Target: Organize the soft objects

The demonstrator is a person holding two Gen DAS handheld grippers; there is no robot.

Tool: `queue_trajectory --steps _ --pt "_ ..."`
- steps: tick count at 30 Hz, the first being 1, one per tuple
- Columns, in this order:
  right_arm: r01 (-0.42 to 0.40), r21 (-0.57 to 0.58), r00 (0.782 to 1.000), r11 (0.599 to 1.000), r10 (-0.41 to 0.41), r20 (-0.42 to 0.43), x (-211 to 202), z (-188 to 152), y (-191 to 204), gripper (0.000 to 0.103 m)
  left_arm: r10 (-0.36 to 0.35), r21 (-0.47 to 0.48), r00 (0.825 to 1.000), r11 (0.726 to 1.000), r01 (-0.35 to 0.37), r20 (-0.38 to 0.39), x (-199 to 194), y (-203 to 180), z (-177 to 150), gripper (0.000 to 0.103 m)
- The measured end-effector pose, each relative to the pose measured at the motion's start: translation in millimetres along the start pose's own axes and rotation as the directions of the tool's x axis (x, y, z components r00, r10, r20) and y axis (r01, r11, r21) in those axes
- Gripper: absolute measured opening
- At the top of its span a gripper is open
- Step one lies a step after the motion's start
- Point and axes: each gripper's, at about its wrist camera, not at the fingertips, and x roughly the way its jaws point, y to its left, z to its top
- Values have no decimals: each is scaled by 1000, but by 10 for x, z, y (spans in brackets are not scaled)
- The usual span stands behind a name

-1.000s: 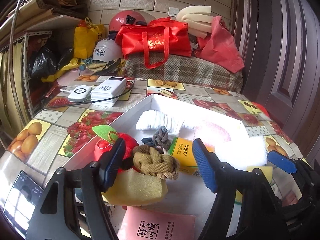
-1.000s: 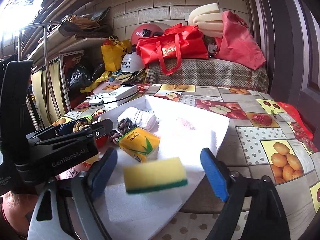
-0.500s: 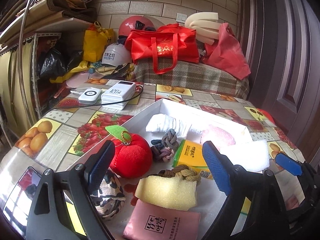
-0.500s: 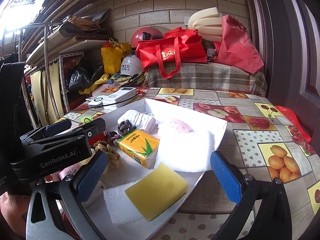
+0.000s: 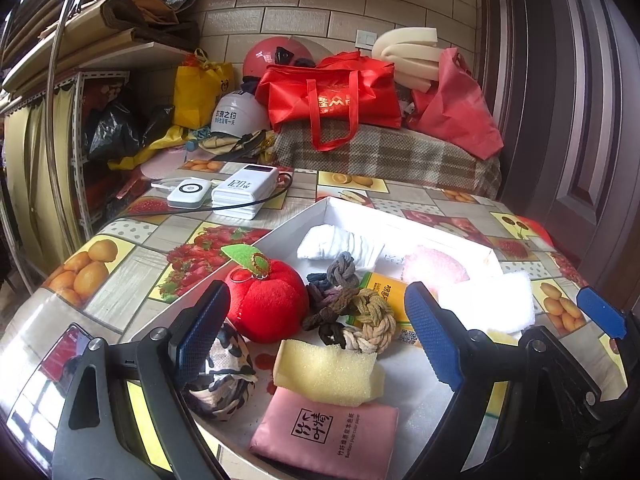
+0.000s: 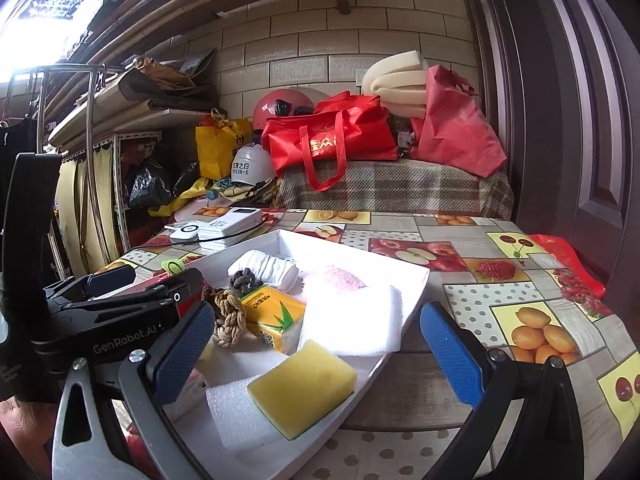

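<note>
A white tray point(image 5: 348, 210) point(image 6: 416, 292) holds soft things: a red plush apple point(image 5: 266, 304), rope knots point(image 5: 372, 316), a pale yellow sponge point(image 5: 328, 372), a pink tissue pack point(image 5: 326, 436), a camouflage pouch point(image 5: 222, 376), a white cloth roll point(image 5: 340, 244), a pink pad point(image 5: 436, 268), a yellow tissue pack point(image 6: 272, 312), white foam point(image 6: 352, 320) and a yellow-green sponge point(image 6: 304, 384). My left gripper point(image 5: 316, 344) is open and empty above the sponge and knots. My right gripper point(image 6: 316, 352) is open and empty above the yellow-green sponge.
Two white power banks point(image 5: 224, 194) with a black cable lie on the fruit-pattern tablecloth point(image 6: 480, 280) at the back left. A phone point(image 5: 64, 354) lies at the near left edge. Red bags point(image 5: 332, 96), helmets and foam are piled behind the table.
Both grippers let go of their loads and pulled back. The yellow-green sponge dropped into the tray's near corner. The rope knot and pale sponge now lie in the tray by the apple.
</note>
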Motion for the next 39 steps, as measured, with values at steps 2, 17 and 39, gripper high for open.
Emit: queue_trajectory --steps 2,17,39 --pt "13 -1 1000 1000 -13 1 -21 -8 -6 103 1 6 1000 1000 -1 5 -41 -14 -15 90" --pt "89 25 996 996 -88 -20 -548 -201 -325 103 -59 107 997 992 64 -51 -411 -325 -265 90" --pt "398 204 916 894 -401 -30 -1526 -430 -1151 103 138 222 990 965 -138 13 -1013 -717 -523 90"
